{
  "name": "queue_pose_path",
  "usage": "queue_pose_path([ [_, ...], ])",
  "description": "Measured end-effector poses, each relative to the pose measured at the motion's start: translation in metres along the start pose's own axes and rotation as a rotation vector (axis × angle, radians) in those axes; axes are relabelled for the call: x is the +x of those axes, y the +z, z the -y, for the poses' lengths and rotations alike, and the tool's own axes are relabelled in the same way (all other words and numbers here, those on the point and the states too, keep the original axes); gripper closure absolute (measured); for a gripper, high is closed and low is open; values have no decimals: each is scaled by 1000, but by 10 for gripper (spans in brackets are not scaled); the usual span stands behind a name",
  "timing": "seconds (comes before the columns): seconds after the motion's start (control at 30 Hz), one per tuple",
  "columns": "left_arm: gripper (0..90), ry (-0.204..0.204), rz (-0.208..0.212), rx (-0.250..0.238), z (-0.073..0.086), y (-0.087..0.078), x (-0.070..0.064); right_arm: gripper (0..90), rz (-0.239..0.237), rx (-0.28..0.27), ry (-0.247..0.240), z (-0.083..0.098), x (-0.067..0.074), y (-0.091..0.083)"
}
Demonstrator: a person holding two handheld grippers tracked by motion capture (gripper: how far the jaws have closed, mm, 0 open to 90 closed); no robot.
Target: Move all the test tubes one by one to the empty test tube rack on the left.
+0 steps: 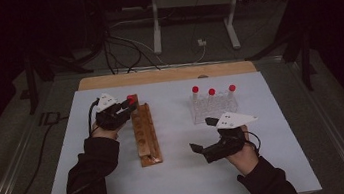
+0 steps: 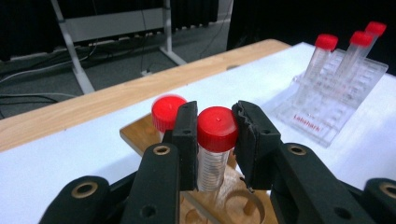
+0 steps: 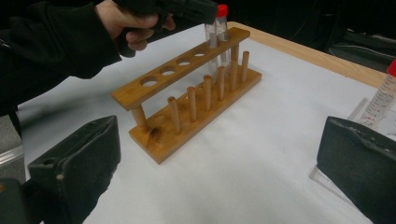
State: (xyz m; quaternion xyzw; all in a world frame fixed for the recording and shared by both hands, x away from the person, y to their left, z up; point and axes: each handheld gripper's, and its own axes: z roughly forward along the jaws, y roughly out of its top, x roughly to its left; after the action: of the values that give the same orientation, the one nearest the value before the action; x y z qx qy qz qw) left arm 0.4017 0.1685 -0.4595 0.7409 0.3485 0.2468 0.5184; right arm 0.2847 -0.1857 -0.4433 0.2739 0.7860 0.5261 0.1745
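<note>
Left gripper view: your left gripper is clamped on a red-capped tube, poised over a hole in the wooden rack beside a seated tube. Any tilt and it jams on the rim. Right gripper idles with jaws wide.

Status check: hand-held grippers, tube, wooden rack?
Left hand-held gripper shut on red-capped tube, tube over far end of wooden rack. Right hand-held gripper open, holding nothing. One capped tube already racked just behind.
</note>
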Motion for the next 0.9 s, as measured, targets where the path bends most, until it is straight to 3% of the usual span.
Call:
queue_pose_path([
  [0.23, 718, 4, -5, 8, 0, -1, 0, 0, -2, 2, 2, 0, 0, 1],
  [0.63, 720, 38, -22, 69, -7, -1, -2, 0, 0, -1, 7, 0, -2, 0],
  [0.9, 712, 18, -12, 69, -7, 0, -2, 0, -1, -5, 11, 0, -2, -1],
])
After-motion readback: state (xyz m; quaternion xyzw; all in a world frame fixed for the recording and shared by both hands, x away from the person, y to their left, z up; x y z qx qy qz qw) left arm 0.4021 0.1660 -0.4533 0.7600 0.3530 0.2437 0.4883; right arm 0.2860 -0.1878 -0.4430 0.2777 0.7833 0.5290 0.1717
